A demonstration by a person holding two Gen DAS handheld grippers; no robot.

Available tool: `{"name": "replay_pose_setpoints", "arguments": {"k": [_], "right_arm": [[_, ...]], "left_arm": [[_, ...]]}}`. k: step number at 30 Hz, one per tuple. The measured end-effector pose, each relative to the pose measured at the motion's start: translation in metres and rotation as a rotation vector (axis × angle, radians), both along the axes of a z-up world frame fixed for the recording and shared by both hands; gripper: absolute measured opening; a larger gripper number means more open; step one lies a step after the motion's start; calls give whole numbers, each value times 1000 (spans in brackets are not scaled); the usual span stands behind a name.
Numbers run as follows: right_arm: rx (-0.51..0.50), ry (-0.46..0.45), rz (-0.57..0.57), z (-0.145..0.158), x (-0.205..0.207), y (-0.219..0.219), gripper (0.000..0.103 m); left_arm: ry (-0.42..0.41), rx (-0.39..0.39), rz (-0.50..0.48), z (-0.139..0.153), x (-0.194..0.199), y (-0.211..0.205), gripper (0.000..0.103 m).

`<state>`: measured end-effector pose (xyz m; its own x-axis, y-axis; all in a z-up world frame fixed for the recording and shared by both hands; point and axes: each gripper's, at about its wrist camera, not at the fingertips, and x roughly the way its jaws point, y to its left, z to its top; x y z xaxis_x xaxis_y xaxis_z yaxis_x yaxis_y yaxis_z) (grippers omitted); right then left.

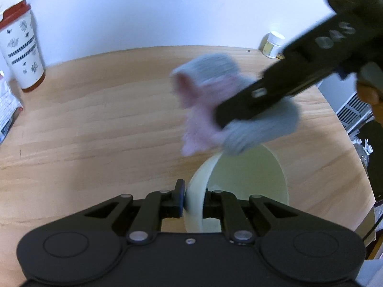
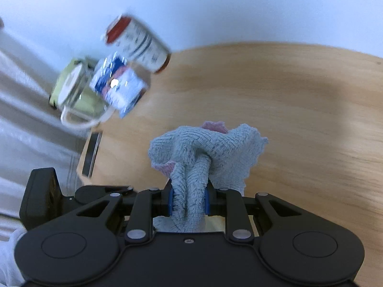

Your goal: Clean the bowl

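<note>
Above the bowl [image 1: 246, 174], the right claw [image 2: 189, 201] angles down, gripping cloth [image 2: 205, 150].

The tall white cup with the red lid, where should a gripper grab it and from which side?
Grip the tall white cup with the red lid around its mid body, probably from the open wooden table side: it stands upright against the wall, with a package close beside it.

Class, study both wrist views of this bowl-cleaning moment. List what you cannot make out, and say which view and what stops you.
- Bowl interior, left wrist view: the near part is hidden behind the left gripper; whether it is dirty cannot be told.
- Cloth, same view: motion-blurred, partly covered by the right gripper's body.
- Bowl, right wrist view: hidden below the right gripper.
- Cup and packet, right wrist view: blurred, print unreadable.
</note>
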<state>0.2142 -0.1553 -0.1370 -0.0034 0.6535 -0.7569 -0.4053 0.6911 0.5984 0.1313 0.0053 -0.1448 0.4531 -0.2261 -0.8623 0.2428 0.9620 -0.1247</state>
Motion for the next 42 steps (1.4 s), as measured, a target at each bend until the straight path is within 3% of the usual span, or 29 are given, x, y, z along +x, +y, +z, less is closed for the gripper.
{"name": "replay_pose_setpoints", "arguments": {"k": [7, 12, 27, 33, 42], "right_arm": [[-23, 97, 71, -18, 4, 32, 25], [-44, 133, 84, -28, 7, 33, 25], [-25, 297, -167, -84, -10, -50, 25], [9, 283, -196, -71, -6, -50, 25], [95, 216, -127, -41, 0, -23, 25]], "left_arm": [[-44, 13, -8, 6, -3, -1, 14], [-49, -5, 0, 8, -6, 1, 15], [-44, -77, 30, 16, 9, 17, 17], [-44, -98, 26, 21, 6, 11, 17], [-59, -135, 41, 31, 5, 11, 18]]}}
